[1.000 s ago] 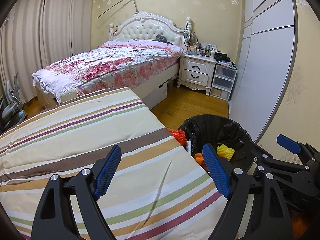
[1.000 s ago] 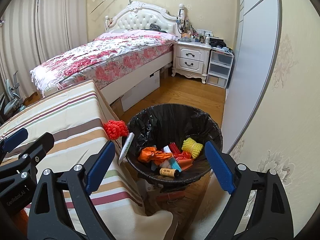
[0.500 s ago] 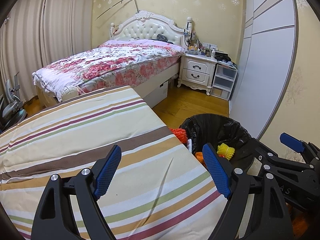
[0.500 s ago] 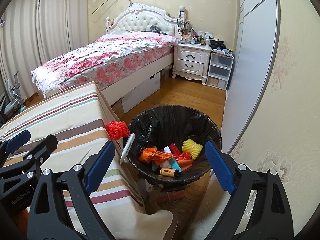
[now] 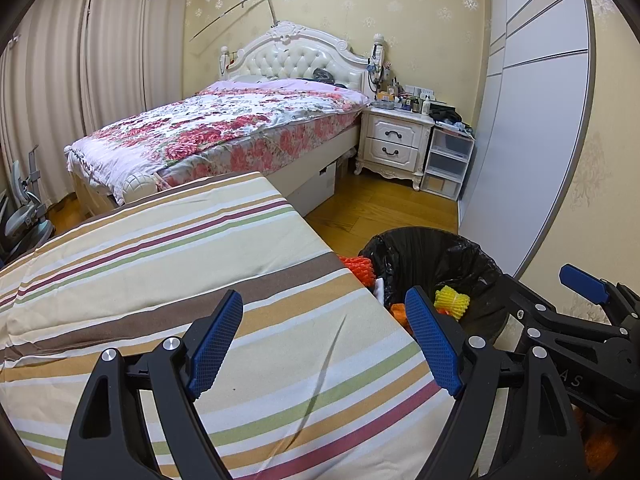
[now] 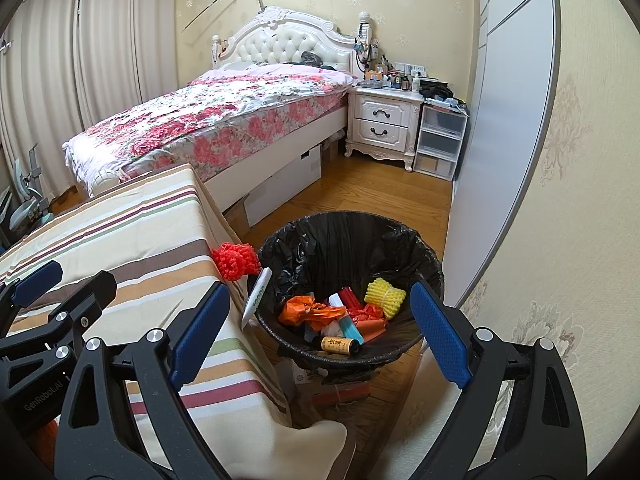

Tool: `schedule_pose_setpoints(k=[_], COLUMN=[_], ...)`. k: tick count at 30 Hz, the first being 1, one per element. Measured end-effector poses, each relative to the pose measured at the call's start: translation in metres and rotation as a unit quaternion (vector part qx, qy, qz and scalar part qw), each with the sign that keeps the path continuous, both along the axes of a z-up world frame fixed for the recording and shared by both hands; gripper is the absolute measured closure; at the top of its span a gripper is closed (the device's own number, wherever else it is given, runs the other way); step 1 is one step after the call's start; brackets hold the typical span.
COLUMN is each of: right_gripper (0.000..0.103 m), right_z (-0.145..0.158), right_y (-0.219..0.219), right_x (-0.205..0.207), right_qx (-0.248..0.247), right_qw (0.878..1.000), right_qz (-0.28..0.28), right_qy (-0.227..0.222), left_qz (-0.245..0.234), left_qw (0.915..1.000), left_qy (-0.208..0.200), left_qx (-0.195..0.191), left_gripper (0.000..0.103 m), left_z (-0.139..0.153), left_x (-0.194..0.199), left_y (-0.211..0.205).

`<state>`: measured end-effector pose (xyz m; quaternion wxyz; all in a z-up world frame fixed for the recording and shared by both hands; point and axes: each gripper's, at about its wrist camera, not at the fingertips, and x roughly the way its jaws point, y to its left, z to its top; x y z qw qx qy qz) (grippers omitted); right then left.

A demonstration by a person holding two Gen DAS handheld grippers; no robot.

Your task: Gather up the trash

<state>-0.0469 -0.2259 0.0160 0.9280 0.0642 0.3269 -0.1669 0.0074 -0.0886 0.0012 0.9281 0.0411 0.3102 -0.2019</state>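
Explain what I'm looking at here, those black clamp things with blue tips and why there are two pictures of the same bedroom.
Those are two hand-held grippers a person carries, one per hand, each with its own camera, hence two views. The left gripper hangs open over a striped cloth. The right gripper hangs open above a black-lined trash bin already holding scraps, including a yellow foam net. Neither holds anything. A red foam net and a white tube sit at the cloth's edge beside the bin.
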Motion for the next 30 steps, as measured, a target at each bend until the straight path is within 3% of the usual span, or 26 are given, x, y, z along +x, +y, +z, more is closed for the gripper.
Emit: schedule_pose_setpoints(k=[30], right_gripper=[0.013], right_z=[-0.004], right_y=[0.002], right_x=[0.004], right_qx=[0.004], right_qw=[1.000], right_qz=[0.004], right_qy=[0.011], left_qz=[0.001], left_qw=[0.9998], left_qy=[0.020], left_qx=[0.007], left_gripper=[0.022], left_z=[-0.010], left_x=[0.004], left_y=[0.003])
